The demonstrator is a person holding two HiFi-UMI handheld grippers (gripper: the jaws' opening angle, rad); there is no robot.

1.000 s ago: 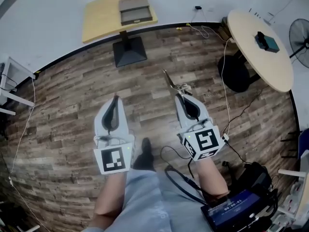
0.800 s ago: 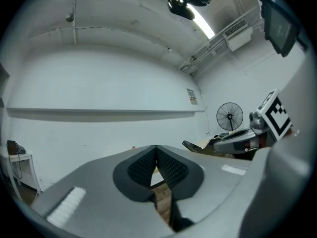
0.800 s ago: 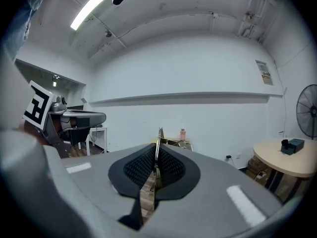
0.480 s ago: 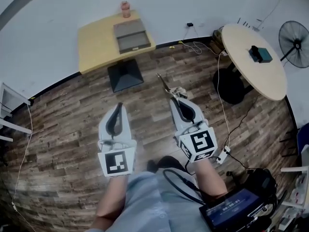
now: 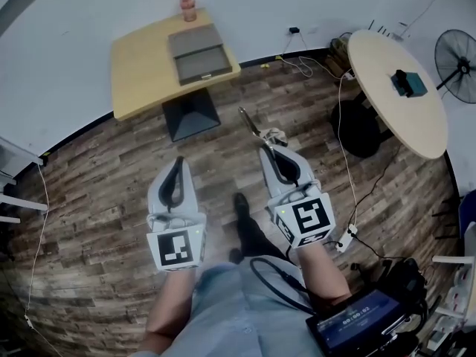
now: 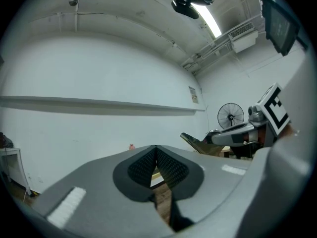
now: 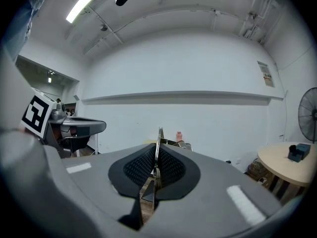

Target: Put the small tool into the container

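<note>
My right gripper is shut on a small thin metal tool whose blade sticks out past the jaws toward the table. In the right gripper view the tool stands edge-on between the ribbed pads. The container, a shallow grey box, lies on a yellow table ahead, well beyond both grippers. My left gripper is held level beside the right one, shut with nothing in it; its pads meet at the tips.
A pink bottle stands behind the box. A round table with a teal object is at the right, a fan past it. Cables and a power strip lie on the wood floor.
The yellow table with the grey box now sits lower and larger in the head view, so it is nearer. Both grippers keep their pose, and the tool stays in the right one.
</note>
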